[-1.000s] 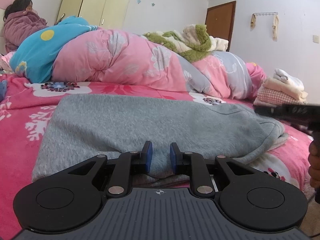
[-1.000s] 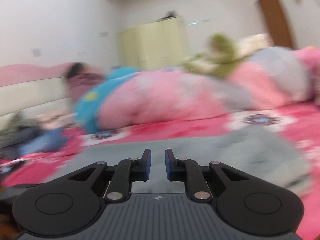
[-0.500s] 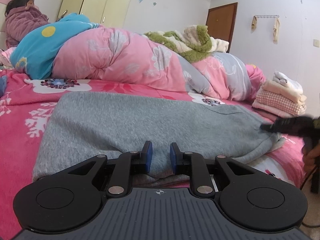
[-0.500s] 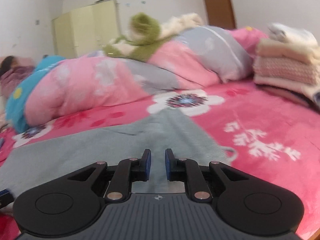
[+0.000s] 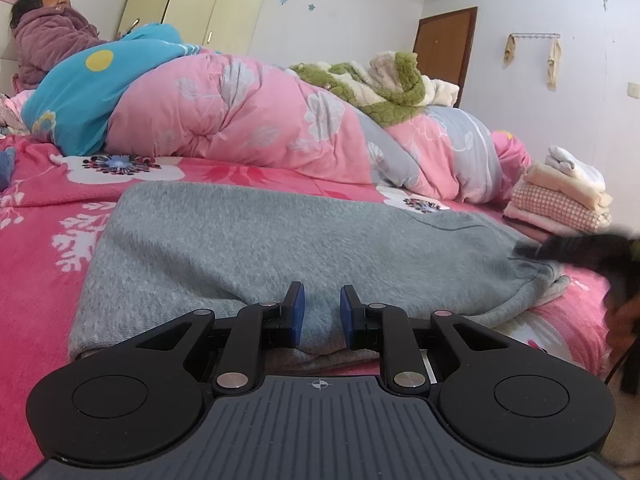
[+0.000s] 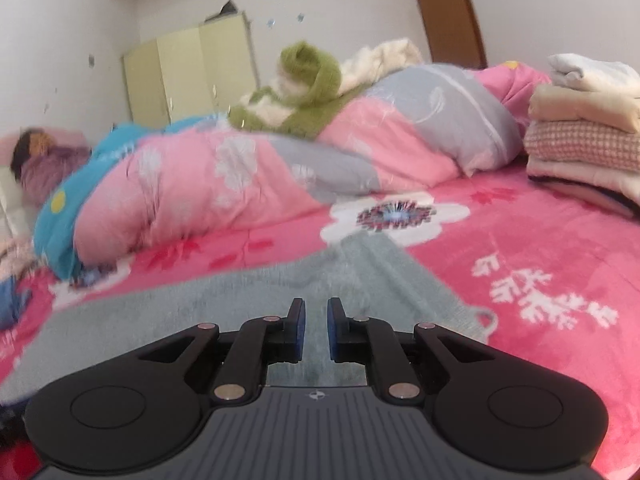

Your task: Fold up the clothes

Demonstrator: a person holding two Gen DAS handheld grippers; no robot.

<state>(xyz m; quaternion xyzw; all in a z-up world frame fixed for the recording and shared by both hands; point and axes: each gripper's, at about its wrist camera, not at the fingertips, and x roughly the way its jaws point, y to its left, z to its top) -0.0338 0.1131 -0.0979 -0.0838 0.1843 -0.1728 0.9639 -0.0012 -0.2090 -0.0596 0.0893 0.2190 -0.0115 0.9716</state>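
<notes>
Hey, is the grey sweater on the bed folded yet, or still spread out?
Partly folded: the grey sweater lies doubled on the pink bedspread, a second layer showing under its near edge, but it is still one long strip.

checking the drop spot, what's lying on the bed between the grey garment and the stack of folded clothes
Nothing: only bare pink flowered bedspread lies between the grey garment and the stack of folded clothes, seen best in the right wrist view.

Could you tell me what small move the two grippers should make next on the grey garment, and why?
Probably lift the near edge and carry it over: the left gripper pinches the grey garment, which lies flat, and the right gripper sits at its other end.
</notes>
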